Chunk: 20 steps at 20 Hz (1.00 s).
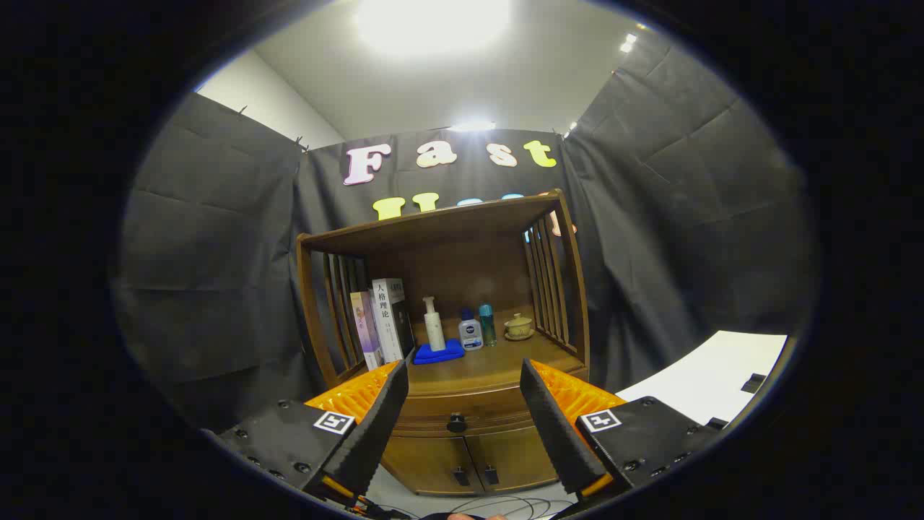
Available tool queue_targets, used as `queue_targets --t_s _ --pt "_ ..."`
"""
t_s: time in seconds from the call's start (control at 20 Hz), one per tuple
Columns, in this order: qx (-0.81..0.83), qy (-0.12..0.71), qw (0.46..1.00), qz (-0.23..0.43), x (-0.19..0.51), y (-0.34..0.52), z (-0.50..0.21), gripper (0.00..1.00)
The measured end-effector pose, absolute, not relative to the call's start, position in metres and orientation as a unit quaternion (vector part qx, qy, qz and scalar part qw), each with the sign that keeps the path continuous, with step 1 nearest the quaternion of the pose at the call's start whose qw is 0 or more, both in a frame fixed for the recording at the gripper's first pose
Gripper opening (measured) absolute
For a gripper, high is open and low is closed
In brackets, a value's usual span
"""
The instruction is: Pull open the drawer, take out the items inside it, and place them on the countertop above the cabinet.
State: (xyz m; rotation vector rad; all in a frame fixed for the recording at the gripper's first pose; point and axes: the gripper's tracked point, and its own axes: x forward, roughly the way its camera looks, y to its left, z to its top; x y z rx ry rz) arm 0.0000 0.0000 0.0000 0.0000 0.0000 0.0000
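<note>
Gripper view, facing a wooden cabinet (462, 404) set against black cloth walls. Fingers spread wide, gripper (463, 375) released, gripping nothing, well short of the cabinet front. Between the fingers, farther off: the drawer (433, 419), closed, with a dark round knob (456, 422) at its middle. Below the drawer, two small cupboard doors (465, 462), each with a dark handle near the centre seam.

Above the drawer, the countertop (498, 361), roofed by a wooden top board and flanked by slatted sides. At the left of it, upright books (379, 321); white spine of one printed with Chinese characters, too small to read with certainty; a neighbouring spine pale purple, its lettering illegible. Next along, a white pump bottle (434, 325) standing on a folded blue cloth (439, 352). To its right, a squat white bottle with a dark blue label (471, 334), the writing too small to make out. Beside that, a slim teal bottle (488, 324). Farthest right, a yellowish lidded cup on a saucer (518, 327).

Off to the right of the cabinet, a white surface (715, 383). On the floor below, thin cables (505, 505). Bright ceiling lamp overhead.
</note>
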Motion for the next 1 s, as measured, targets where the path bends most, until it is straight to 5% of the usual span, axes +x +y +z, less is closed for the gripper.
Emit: queue_targets --t_s 1.0 --pt "-0.036 0.024 0.999 0.031 0.016 0.030 -0.035 0.98"
